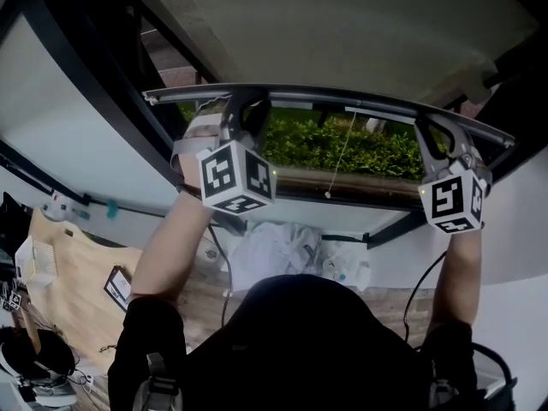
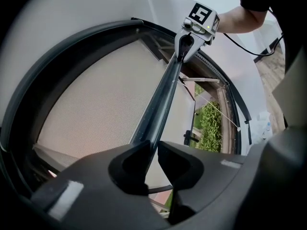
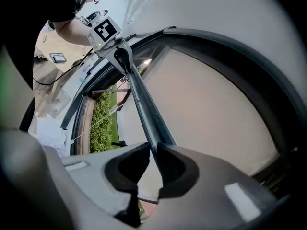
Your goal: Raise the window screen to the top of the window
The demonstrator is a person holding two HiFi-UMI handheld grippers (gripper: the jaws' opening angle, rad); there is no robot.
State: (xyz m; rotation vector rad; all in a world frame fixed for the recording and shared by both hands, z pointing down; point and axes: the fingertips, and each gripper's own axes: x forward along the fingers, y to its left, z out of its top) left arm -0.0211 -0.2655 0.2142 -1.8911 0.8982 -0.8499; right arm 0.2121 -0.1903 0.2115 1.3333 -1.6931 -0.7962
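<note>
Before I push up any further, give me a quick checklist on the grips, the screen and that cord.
1. Left claw shut on the dark grey metal bottom bar: ok.
2. Right claw shut on the same bar: ok.
3. Bar level between both claws: cannot tell, the lens curves it.
4. Beige mesh window screen at the top of the window: not ok, much mesh shows above the bar.
5. Thin white pull cord hanging clear of both claws: ok.
</note>
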